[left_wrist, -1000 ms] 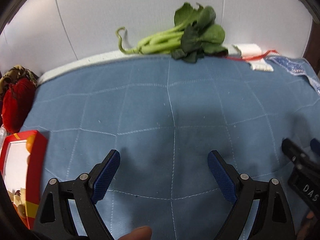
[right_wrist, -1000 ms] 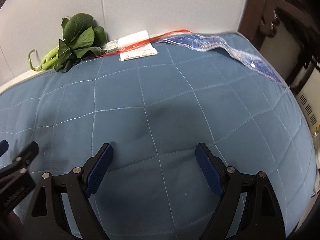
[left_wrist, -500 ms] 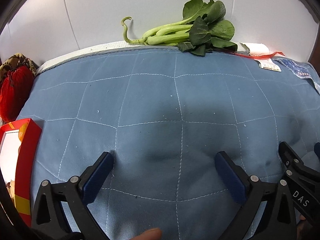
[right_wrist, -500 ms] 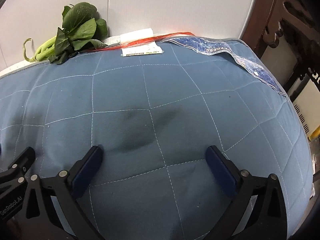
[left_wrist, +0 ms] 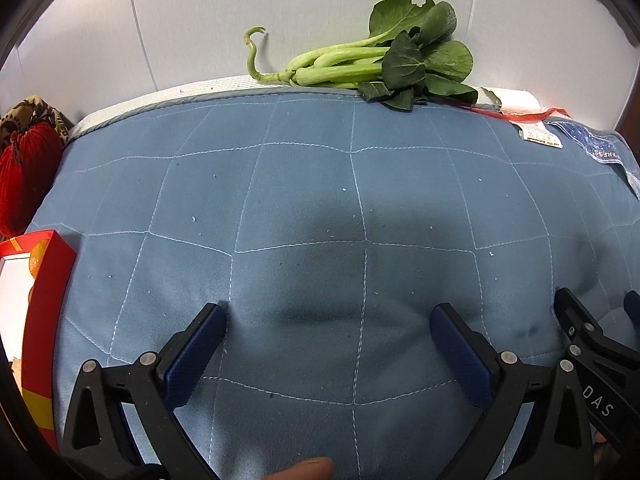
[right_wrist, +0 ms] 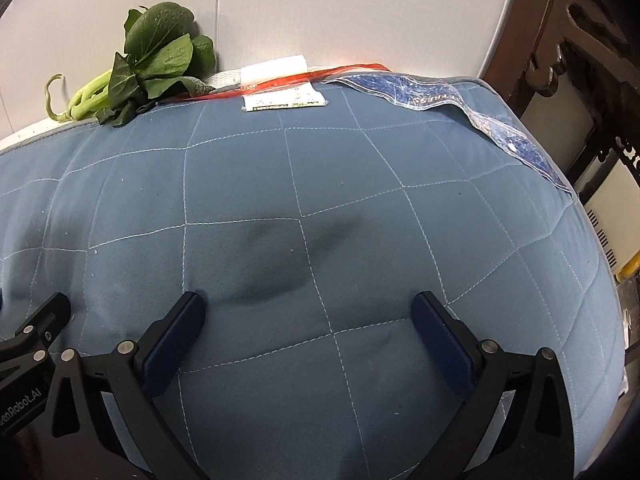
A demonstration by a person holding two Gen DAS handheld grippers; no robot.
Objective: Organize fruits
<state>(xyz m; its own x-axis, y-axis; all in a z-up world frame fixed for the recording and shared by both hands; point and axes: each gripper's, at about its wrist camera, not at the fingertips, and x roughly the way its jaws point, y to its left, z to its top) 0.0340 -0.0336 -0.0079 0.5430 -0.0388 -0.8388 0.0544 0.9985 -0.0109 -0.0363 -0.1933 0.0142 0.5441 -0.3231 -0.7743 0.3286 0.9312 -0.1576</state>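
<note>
My left gripper (left_wrist: 327, 312) hovers over a blue quilted mattress (left_wrist: 320, 184), wide open, with nothing between its blue pads. My right gripper (right_wrist: 309, 300) is just as wide open beside it and also empty. A bunch of leafy greens (left_wrist: 360, 64) lies at the far edge against the white wall, also in the right wrist view as the greens (right_wrist: 136, 76). A red box (left_wrist: 44, 300) at the left edge shows an orange fruit (left_wrist: 38, 260) through its window. The right gripper (left_wrist: 600, 304) pokes into the left wrist view at the right edge.
A red knitted item (left_wrist: 24, 176) sits at the far left. A white label (right_wrist: 280, 100) and a blue printed plastic bag (right_wrist: 460, 108) lie along the far right edge of the mattress (right_wrist: 320, 160). Dark wooden furniture (right_wrist: 560, 60) stands to the right. A fingertip (left_wrist: 304, 470) shows at the bottom.
Both grippers' jaws have spread wider apart. Both views have shifted slightly, so the greens sit a little differently in the frames. Nothing on the mattress has moved.
</note>
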